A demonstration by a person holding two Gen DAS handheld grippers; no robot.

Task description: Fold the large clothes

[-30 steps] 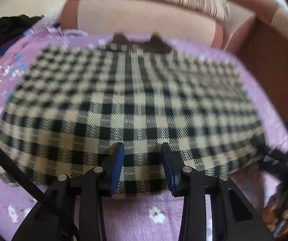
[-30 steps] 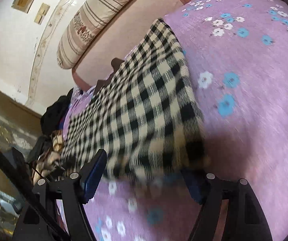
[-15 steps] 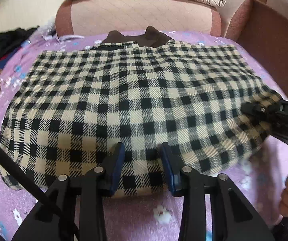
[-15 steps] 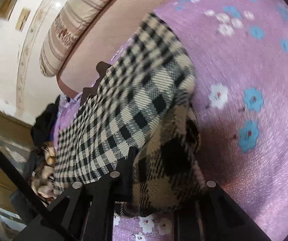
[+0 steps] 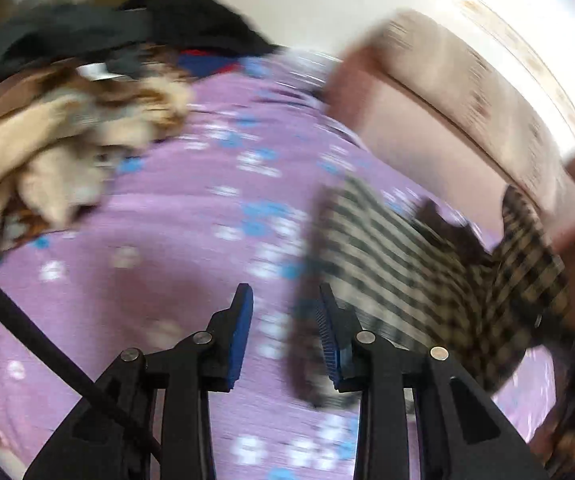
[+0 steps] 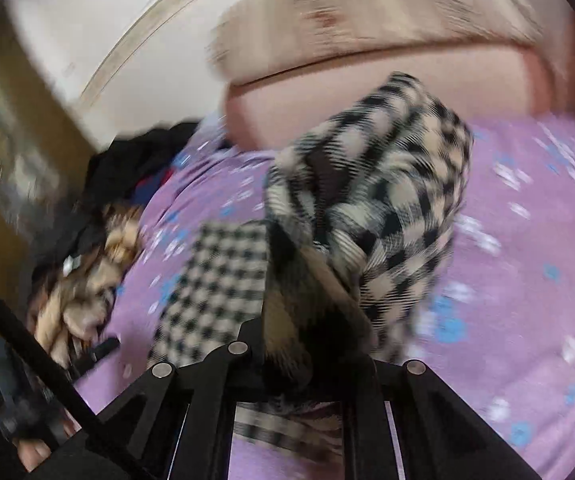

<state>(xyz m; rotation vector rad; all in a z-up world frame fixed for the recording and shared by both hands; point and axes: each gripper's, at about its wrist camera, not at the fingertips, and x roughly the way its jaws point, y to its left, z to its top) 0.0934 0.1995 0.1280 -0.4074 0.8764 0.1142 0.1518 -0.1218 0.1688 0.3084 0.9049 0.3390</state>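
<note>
One corner of the plaid garment [image 6: 371, 216] is pinched in the right claw [image 6: 307, 344], whose jaws are closed tight on the cloth; from that grip the fabric rises in a bunched, doubled fold toward the sofa back [image 6: 407, 84]. The rest of it lies on the purple floral sheet [image 6: 527, 280], a flatter panel showing to the left of the claw, so the piece is partly lifted and partly on the bed.

In the left wrist view the plaid garment [image 5: 427, 280] lies to the right of the left claw [image 5: 285, 312], just beside its right pad, with its near edge blurred. That claw stands narrowly apart and nothing is between its blue pads [image 5: 243, 332]; only sheet shows through the gap. The garment's long axis seems to run from near the claws up and away to the right toward the sofa back, with a dark collar [image 5: 451, 232] at the far end, though blur makes this uncertain.

By my reading the right hand, already gripping, leads the fold; the left would need to come right to reach the cloth. A pile of tan and black clothes [image 5: 47, 152] sits at the sheet's far left edge, well apart.
</note>
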